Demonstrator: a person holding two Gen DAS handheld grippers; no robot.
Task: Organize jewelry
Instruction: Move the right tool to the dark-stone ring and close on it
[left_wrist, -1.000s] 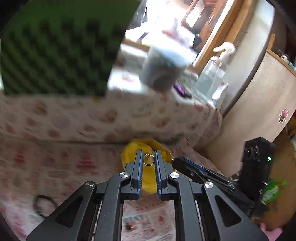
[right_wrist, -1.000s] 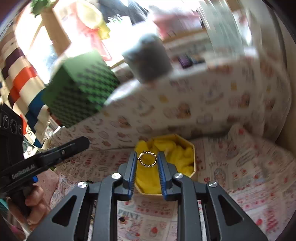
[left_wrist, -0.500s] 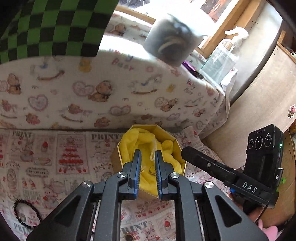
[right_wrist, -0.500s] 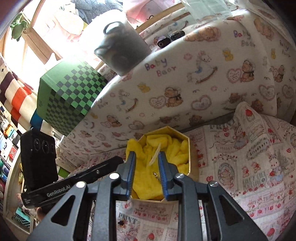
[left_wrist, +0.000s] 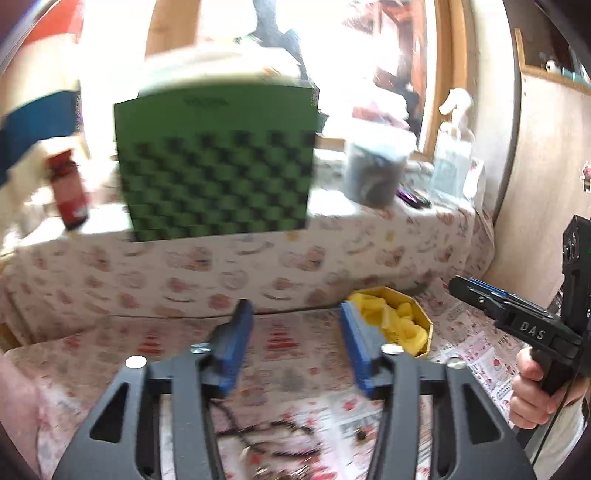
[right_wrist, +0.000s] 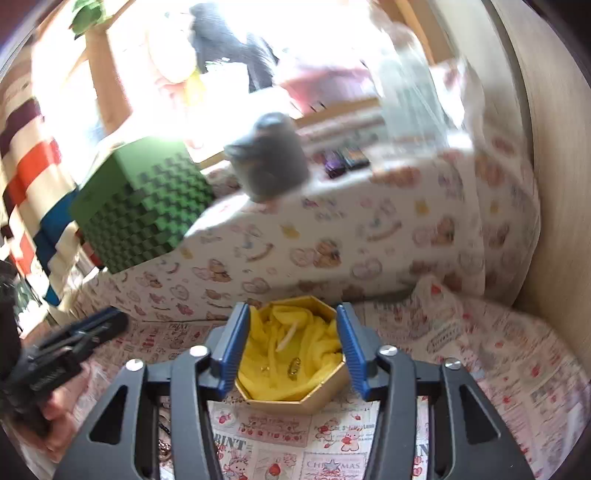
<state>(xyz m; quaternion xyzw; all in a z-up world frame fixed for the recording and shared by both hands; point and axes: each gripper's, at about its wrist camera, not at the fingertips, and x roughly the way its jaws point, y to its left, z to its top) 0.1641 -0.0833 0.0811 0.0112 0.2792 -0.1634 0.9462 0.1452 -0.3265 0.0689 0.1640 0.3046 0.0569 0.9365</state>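
Observation:
A gold octagonal box (right_wrist: 321, 400) lined with yellow cloth (right_wrist: 295, 354) sits on the printed cloth; small gold jewelry pieces (right_wrist: 294, 366) lie on the lining. My right gripper (right_wrist: 292, 341) hangs just above the box, its jaws opening with nothing gripped between them. In the left wrist view the box (left_wrist: 423, 332) lies to the right of my left gripper (left_wrist: 295, 334), whose jaws are also opening and hold nothing. A dark beaded bracelet (left_wrist: 273, 430) and other small pieces lie blurred on the cloth below the left gripper. The right gripper (left_wrist: 480, 295) reaches in from the right edge.
A green checkered box (left_wrist: 218, 166), a grey mug (left_wrist: 373, 173) and a red bottle (left_wrist: 70, 188) stand on the raised ledge under a bear-print cloth (right_wrist: 332, 251). A wooden panel (right_wrist: 554, 184) walls the right side. A hand (left_wrist: 532, 391) holds the right gripper's handle.
Both grippers let go of their rings into the yellow box and their jaws have spread. The left gripper has swung away to the left of the box; the right has lifted slightly.

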